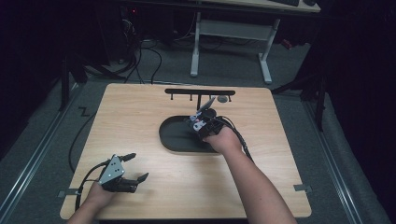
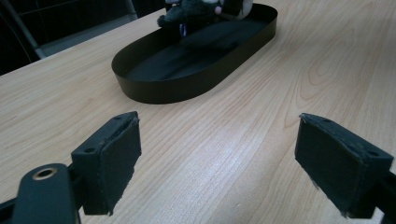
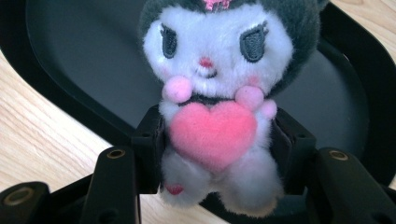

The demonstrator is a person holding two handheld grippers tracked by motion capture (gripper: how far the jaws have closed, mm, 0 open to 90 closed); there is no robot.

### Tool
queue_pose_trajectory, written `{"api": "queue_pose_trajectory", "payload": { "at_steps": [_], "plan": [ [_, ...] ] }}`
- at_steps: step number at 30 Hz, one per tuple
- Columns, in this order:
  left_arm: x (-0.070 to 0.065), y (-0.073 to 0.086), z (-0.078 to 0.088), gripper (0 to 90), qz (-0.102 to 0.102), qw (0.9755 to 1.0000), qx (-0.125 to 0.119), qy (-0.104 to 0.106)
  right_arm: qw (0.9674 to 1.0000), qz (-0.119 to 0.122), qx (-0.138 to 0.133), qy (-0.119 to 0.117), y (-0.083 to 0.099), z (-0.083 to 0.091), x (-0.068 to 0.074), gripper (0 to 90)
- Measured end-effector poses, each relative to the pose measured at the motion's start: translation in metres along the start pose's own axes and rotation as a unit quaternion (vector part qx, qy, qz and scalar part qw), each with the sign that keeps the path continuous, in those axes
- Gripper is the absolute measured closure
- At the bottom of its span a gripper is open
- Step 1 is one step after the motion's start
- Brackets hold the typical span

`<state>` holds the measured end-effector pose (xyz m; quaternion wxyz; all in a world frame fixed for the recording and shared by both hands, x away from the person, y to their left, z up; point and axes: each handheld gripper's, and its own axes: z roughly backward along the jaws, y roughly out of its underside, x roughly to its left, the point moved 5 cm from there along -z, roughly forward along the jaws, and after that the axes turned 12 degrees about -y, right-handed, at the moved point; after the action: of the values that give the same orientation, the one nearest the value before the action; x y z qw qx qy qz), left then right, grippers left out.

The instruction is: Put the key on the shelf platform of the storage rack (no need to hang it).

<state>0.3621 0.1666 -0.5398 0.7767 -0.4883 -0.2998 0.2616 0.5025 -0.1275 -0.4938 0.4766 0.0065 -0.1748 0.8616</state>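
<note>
My right gripper [image 3: 215, 154] is clamped on a small plush toy [image 3: 217, 93], a white-faced doll with a dark hood, holding a pink heart [image 3: 212, 133]. The jaws press in on the lower body from both sides, just behind the heart. The toy hangs above the black oval tray [image 3: 70, 56], which sits near the middle of the wooden table [image 1: 140, 107]. In the high view the right gripper [image 1: 204, 125] is over the tray's far right end, close to a black hook rack [image 1: 200, 92] standing at the table's far edge.

My left gripper [image 2: 219, 163] is spread wide and holds nothing. It rests low over bare wood near the front left corner (well apart from the tray).

Risks, as I judge them:
- The grip is on soft pile, so the toy could slip or rotate if I swing fast.
- Releasing near the rim could let the toy catch the wall and tip outside the tray.
- Reaching farther could knock the rack.
</note>
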Motion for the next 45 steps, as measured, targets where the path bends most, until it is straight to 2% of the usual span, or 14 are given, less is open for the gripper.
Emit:
{"api": "queue_pose_trajectory", "payload": {
  "at_steps": [3, 6, 14, 22, 26, 27, 29, 33, 39, 41, 42, 43, 44, 45],
  "plan": [
    [0.000, 0.000, 0.000, 15.4, 0.001, 1.0000, -0.002, 0.000, 1.0000, 0.004, 0.002, 0.002, -0.001, -0.004, -0.001, 47.0],
    [0.000, 0.000, 0.000, 15.4, 0.003, 1.0000, -0.001, 0.000, 0.9998, -0.002, 0.018, 0.005, 0.005, -0.011, -0.004, 47.0],
    [0.000, 0.000, 0.000, 15.4, 0.003, 1.0000, 0.000, 0.000, 0.9993, -0.017, 0.034, 0.006, 0.024, -0.007, -0.015, 46.8],
    [0.001, 0.000, 0.000, 15.4, 0.003, 1.0000, 0.002, 0.000, 0.9987, -0.025, 0.045, -0.004, 0.027, -0.012, -0.016, 46.2],
    [0.001, 0.000, 0.000, 15.4, 0.003, 1.0000, 0.002, -0.001, 0.9988, -0.019, 0.045, -0.011, 0.025, -0.017, -0.014, 46.2],
    [0.001, 0.000, 0.000, 15.4, 0.003, 1.0000, 0.002, -0.001, 0.9984, -0.031, 0.045, -0.015, 0.025, -0.018, -0.012, 46.0],
    [0.001, 0.000, 0.000, 15.4, 0.003, 1.0000, 0.002, 0.000, 0.9988, -0.020, 0.043, -0.014, 0.023, -0.021, -0.013, 45.4],
    [0.001, 0.000, 0.000, 15.4, 0.004, 1.0000, 0.001, 0.000, 0.9989, -0.023, 0.038, -0.014, 0.021, -0.022, -0.014, 43.8],
    [0.001, 0.000, 0.000, 15.4, 0.004, 1.0000, 0.001, 0.001, 0.9995, -0.020, 0.025, -0.006, 0.019, -0.022, -0.014, 30.9],
    [0.001, 0.000, 0.000, 15.4, 0.004, 1.0000, 0.001, 0.001, 0.9995, -0.024, 0.022, -0.006, 0.018, -0.022, -0.014, 29.8],
    [0.001, 0.000, 0.000, 15.4, 0.003, 1.0000, 0.001, 0.000, 0.9991, -0.037, 0.019, -0.010, 0.018, -0.020, -0.011, 29.4],
    [0.001, 0.000, 0.000, 15.4, 0.003, 1.0000, 0.001, 0.000, 0.9991, -0.037, 0.019, -0.010, 0.018, -0.020, -0.011, 29.4],
    [0.000, 0.000, 0.000, 15.4, 0.003, 1.0000, 0.001, 0.001, 0.9997, -0.019, 0.017, -0.007, 0.018, -0.018, -0.012, 29.5],
    [0.000, 0.000, 0.000, 15.4, 0.003, 1.0000, 0.001, 0.001, 0.9994, -0.031, 0.015, -0.007, 0.018, -0.017, -0.010, 29.5]
  ]
}}
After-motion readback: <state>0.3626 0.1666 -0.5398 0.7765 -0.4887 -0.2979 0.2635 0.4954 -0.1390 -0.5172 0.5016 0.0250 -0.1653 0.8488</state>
